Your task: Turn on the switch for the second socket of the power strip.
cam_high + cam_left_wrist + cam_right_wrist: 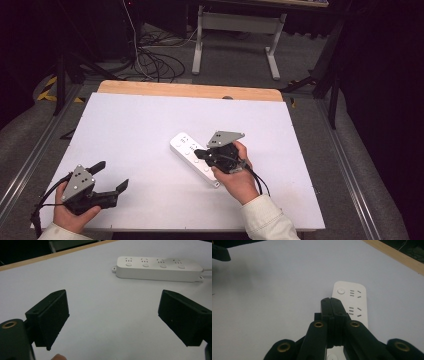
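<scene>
- Left gripper (107, 175), bottom-left near table edge: jaws spread wide, nothing between them, hovering over bare table (150, 120).
- From its own camera: strip (160, 268) sits well ahead, beyond the open jaws and right of centre, lying broadside across the view. Well apart, no contact.
- Strip (195, 159): one white power strip, mid-table, long axis running diagonally from far-left to near-right. High view shows its far half; near end is under the right hand (240, 177).
- Left view shows four sockets in a row, each with its own round button. Small mounting tab at each end. Thin cord seems to leave the far right end, hard to confirm.
- Right gripper (200, 152): jaws clenched flat together, holding nothing. Tips sit directly over the strip, pointing along its long axis toward the far end.
- Right view: closed tips (331, 302) sit above the socket face, round button (341, 291) just ahead of them. Can't tell if tips touch the surface or clear it.
- My read: closed tip is used as a poker for the socket buttons; next target lies straight ahead along the axis, so travel is along the strip, not across.
- Right hand is the working one, by far the nearer. Left is parked.
- Count: one strip, four sockets, four buttons, two grippers.
</scene>
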Demonstrator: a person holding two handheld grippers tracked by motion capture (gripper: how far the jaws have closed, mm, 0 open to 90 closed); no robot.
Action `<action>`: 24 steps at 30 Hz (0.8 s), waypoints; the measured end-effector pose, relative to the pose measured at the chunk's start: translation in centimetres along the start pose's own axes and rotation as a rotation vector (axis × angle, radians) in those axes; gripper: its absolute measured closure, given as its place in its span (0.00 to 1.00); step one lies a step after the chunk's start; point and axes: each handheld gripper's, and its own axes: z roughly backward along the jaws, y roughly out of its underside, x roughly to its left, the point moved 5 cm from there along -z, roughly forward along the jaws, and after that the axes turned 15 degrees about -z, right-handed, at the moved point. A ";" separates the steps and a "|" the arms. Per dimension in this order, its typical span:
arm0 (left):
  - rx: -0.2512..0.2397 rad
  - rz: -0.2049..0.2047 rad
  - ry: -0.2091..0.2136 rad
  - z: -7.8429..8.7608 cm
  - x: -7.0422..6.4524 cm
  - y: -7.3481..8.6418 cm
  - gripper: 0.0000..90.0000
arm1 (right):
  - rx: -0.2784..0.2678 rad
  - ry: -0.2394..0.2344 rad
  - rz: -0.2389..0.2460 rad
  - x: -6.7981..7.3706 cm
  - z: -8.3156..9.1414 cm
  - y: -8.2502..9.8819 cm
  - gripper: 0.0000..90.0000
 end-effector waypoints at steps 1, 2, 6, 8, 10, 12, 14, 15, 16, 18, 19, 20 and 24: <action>-0.001 0.000 0.001 0.0 0.0 0.0 0.11 | -0.004 -0.004 0.006 0.1 0.1 0.0 0.99; -0.001 0.001 0.002 0.0 0.0 0.0 0.11 | -0.010 -0.001 0.015 0.1 0.3 0.0 0.87; 0.000 0.002 0.003 -0.1 0.0 0.0 0.11 | -0.037 0.025 0.029 -0.1 1.3 -0.2 0.63; 0.000 0.002 0.003 -0.1 0.0 0.0 0.11 | -0.049 0.033 0.029 -0.1 1.9 -0.3 0.56; 0.008 0.001 0.000 -0.1 0.0 0.0 0.11 | -0.065 0.041 0.032 -0.2 2.6 -0.3 0.50; 0.009 0.004 0.001 -0.1 0.0 0.1 0.11 | -0.073 0.045 0.024 -0.3 3.2 -0.2 0.46; 0.011 0.003 -0.001 -0.1 0.0 0.1 0.11 | -0.085 0.050 0.015 -0.4 3.9 -0.1 0.42; 0.012 0.001 0.000 -0.1 0.0 0.1 0.11 | -0.091 0.051 0.007 -0.5 4.2 0.0 0.41; 0.012 0.004 0.000 -0.2 0.0 0.1 0.11 | -0.096 0.050 0.003 -0.5 4.6 0.0 0.40; 0.015 0.004 -0.002 -0.2 0.0 0.1 0.11 | -0.105 0.050 -0.008 -0.7 5.3 0.2 0.39; 0.015 0.003 -0.002 -0.2 0.0 0.1 0.11 | -0.111 0.050 -0.014 -0.8 5.6 0.3 0.39; 0.016 0.003 -0.003 -0.2 0.0 0.1 0.11 | -0.116 0.050 -0.018 -0.9 6.0 0.4 0.39; 0.017 0.004 -0.004 -0.2 0.0 0.1 0.11 | -0.124 0.055 -0.036 -1.4 7.1 1.0 0.36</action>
